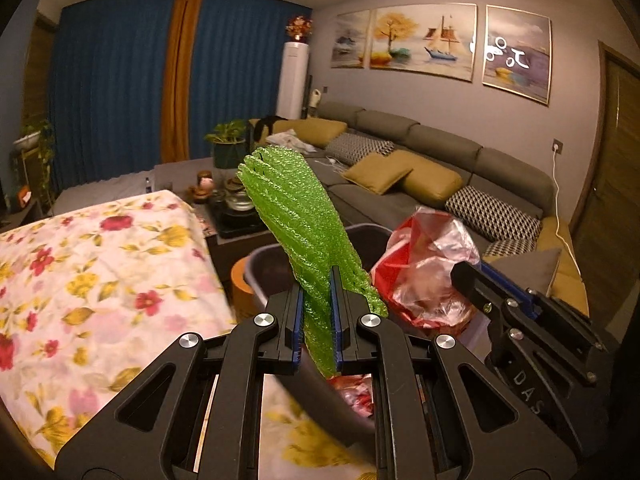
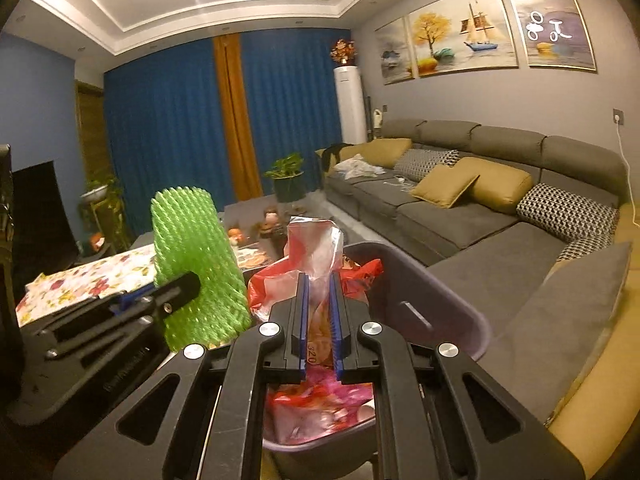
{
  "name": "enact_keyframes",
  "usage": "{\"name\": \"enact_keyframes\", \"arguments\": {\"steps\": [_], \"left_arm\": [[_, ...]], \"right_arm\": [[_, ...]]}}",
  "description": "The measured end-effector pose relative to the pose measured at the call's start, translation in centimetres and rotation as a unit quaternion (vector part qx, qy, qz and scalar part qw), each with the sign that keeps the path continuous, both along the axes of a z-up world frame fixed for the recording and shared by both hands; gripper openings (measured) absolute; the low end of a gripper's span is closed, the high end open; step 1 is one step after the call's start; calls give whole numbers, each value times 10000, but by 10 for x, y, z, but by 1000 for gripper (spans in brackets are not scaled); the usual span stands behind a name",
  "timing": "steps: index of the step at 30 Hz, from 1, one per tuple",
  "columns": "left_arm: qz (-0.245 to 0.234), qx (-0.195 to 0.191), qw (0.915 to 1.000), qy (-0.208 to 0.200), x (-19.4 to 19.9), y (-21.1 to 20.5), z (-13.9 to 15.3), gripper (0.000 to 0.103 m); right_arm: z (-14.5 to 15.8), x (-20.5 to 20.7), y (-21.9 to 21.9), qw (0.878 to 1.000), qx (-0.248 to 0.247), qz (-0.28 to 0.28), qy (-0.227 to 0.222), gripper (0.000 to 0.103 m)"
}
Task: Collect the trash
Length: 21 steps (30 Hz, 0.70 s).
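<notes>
Left wrist view: the left gripper [image 1: 318, 320] has its blue-padded jaws pinching the lower end of a green foam fruit net [image 1: 298, 228], which stands up and fans out above the fingers. Just below and behind it is a dark purple plastic bin [image 1: 256, 268], its rim partly hidden by the net. To the right, the right gripper [image 1: 470, 280] comes in from the side with a crumpled red and clear plastic bag [image 1: 424, 276] at its tip, over the bin. On the left lies a floral tablecloth [image 1: 92, 280], and beyond it a low tea table [image 1: 236, 216] with small pots, a potted plant [image 1: 228, 142], a long grey sofa [image 1: 440, 160] with mustard cushions, and blue curtains [image 1: 112, 92].

In the right wrist view, the right gripper [image 2: 318, 320] has its jaws pressed close on a clear twist of the plastic bag [image 2: 316, 252], the red bulk of which hangs into the bin [image 2: 432, 312] directly beneath. The left gripper [image 2: 176, 292] sits to the left, the foam net [image 2: 192, 264] upright in its grasp beside the bin. Farther off stand the sofa [image 2: 460, 208] and a white tower air conditioner [image 2: 350, 104].
</notes>
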<state>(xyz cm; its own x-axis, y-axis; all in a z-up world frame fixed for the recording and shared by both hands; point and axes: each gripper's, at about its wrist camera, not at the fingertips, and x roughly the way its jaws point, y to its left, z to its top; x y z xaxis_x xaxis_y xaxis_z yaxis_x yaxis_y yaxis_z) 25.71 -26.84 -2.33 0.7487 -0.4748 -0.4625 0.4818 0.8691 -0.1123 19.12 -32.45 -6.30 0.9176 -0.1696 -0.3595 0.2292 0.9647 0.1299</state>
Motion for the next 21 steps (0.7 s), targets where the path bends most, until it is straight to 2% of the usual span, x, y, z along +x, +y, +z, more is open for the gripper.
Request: {"name": "enact_keyframes", "arguments": {"steps": [5, 7, 8, 10, 12, 14, 16, 20, 21], "left_arm": [[-82, 148, 9998, 40, 6, -19, -13, 11], [-107, 131, 9998, 55, 8, -22, -16, 12], [-123, 115, 9998, 53, 9, -22, -18, 13], [-126, 163, 9998, 62, 12, -20, -21, 16], [-161, 190, 9996, 129, 15, -20, -24, 22], [-151, 164, 9996, 178, 17, -18, -26, 37], [-153, 153, 9996, 188, 16, -15, -26, 44], [65, 213, 9997, 100, 9, 0, -21, 63], [182, 235, 9995, 72, 5, 9, -20, 65]], "right_arm": [[-5, 4, -12, 10000, 69, -54, -39, 14], [-8, 4, -16, 9999, 92, -80, -76, 25], [-8, 5, -18, 9999, 103, -92, -90, 27], [-10, 8, -22, 9998, 134, -149, -78, 40], [-11, 6, -24, 9995, 191, -227, -96, 47], [-13, 5, -28, 9992, 234, -305, -90, 52], [-12, 3, -27, 9991, 247, -346, -70, 59], [-9, -10, -15, 9991, 97, -401, -90, 73], [-8, -14, -12, 9991, 36, -411, -103, 79]]}}
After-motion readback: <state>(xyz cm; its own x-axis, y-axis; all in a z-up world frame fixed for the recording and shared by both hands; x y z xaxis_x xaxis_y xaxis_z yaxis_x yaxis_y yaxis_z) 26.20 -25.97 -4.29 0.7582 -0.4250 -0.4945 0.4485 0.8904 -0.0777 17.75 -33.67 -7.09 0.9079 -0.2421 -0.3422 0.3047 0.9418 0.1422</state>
